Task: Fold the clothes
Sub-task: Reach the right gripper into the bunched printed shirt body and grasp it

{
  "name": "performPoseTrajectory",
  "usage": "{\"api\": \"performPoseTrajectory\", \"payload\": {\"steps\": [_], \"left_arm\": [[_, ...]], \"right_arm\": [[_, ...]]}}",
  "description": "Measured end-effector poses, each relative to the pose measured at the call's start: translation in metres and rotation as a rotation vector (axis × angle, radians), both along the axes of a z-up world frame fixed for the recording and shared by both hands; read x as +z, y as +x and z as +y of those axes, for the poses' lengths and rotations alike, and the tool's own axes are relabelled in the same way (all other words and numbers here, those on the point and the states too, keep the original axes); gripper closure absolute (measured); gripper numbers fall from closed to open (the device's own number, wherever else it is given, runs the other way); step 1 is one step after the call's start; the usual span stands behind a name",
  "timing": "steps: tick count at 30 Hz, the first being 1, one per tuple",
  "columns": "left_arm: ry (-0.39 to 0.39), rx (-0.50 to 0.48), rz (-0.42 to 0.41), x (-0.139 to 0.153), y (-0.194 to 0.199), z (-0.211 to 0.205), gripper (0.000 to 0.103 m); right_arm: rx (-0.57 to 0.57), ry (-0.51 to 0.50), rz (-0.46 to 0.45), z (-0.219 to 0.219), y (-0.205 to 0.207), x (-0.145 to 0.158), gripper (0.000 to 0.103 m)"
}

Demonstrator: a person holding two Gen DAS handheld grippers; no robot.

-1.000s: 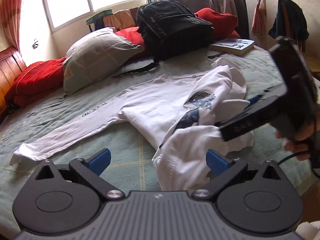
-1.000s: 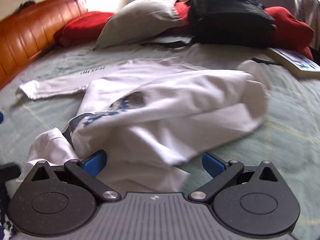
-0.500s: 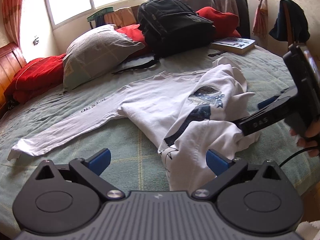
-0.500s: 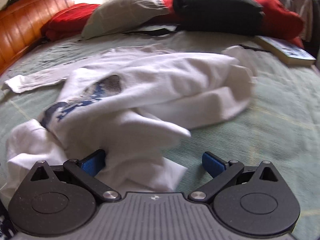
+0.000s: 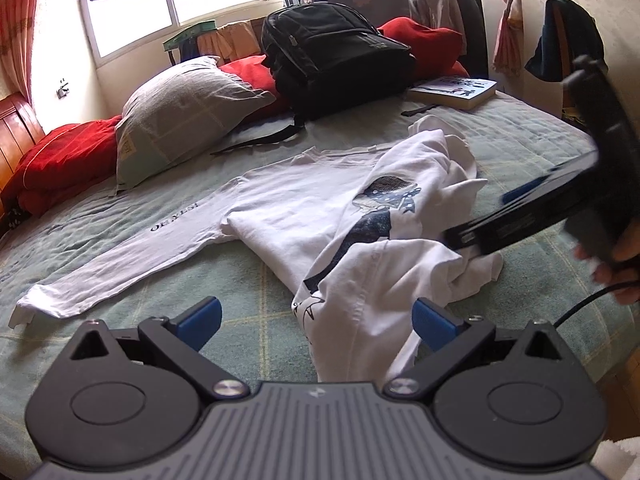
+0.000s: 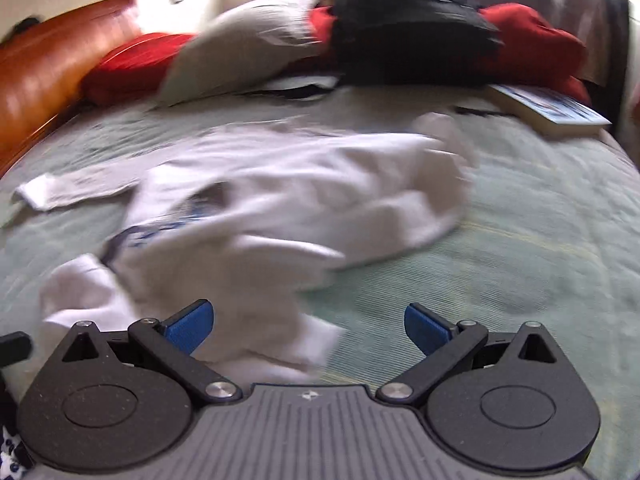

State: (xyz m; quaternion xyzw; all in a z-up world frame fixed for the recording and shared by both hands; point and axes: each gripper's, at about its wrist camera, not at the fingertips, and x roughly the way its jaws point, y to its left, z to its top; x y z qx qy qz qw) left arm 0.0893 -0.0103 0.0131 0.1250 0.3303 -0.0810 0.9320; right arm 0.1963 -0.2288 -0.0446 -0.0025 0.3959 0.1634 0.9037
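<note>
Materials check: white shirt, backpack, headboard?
White shirt: soft matte knit, probably cotton; it creases and bunches limply. Backpack: black woven synthetic, likely nylon; faint sheen, stitched panels. Headboard: reddish-brown wood, glossy varnish; it shows bright reflections.

Bed w/ green quilt (image 5: 248, 280), white shirt (image 5: 304, 216), pillow (image 5: 180, 116), backpack (image 5: 336, 60), book (image 5: 456, 90), red bedding (image 5: 60, 164)
</note>
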Motion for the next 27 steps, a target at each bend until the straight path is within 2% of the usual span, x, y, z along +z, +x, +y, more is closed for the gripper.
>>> {"api": "performPoseTrajectory", "payload": {"steps": [4,7,16,19,24,27], "left_arm": [[-0.006,0.009,0.004,-0.001,-0.001,0.003,0.002],[-0.01,0.015,0.006,-0.002,-0.001,0.005,0.002],[-0.019,-0.002,0.009,-0.004,-0.002,0.003,0.002],[-0.019,-0.008,0.007,-0.004,-0.003,0.001,0.002],[-0.017,-0.014,0.005,-0.003,-0.006,-0.003,0.002],[-0.016,-0.016,0.005,-0.002,-0.008,-0.004,0.002]], "right_arm": [[0.072,-0.039,0.053,0.032,0.011,-0.017,0.0],[0.072,-0.096,0.032,0.028,0.01,-0.023,0.0],[-0.159,-0.172,0.026,-0.046,-0.001,-0.016,0.0],[-0.19,-0.17,0.02,-0.057,-0.007,-0.011,0.0],[-0.072,-0.144,-0.034,-0.029,-0.014,-0.003,0.0],[0.001,-0.184,-0.045,-0.002,-0.008,-0.01,0.0]]}}
